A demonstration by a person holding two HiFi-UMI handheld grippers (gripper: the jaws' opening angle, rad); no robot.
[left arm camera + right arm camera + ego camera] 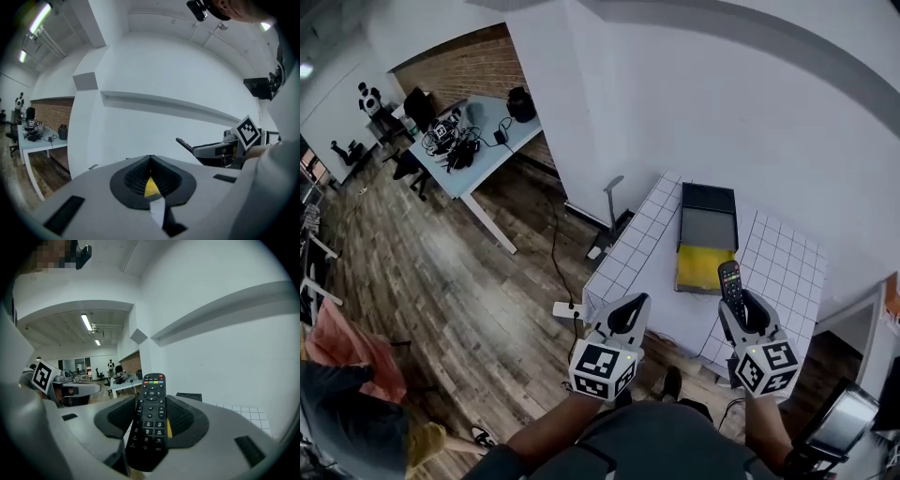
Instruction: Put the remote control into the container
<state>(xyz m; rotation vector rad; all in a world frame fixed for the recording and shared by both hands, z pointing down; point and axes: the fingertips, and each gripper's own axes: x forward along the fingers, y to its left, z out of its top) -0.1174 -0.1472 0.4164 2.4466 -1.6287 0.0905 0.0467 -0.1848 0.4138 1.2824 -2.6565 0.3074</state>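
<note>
A black remote control (730,281) stands nearly upright between the jaws of my right gripper (739,309), which is shut on its lower half, buttons facing the camera (151,413). The container (701,267) lies on the white tiled table (783,258) just beyond the remote: an open box with a yellow and grey inside and a black far end. My left gripper (625,314) hovers at the table's near left edge, shut with nothing in it. In the left gripper view its pads (136,176) meet, and the right gripper (220,150) with the remote's tip (183,143) shows to the right.
A white wall runs behind the table. Left of the table is wood floor with a power strip (567,307) and a small stand (612,202). A light desk with cables (469,131) stands farther off. A person in red (347,375) is at lower left.
</note>
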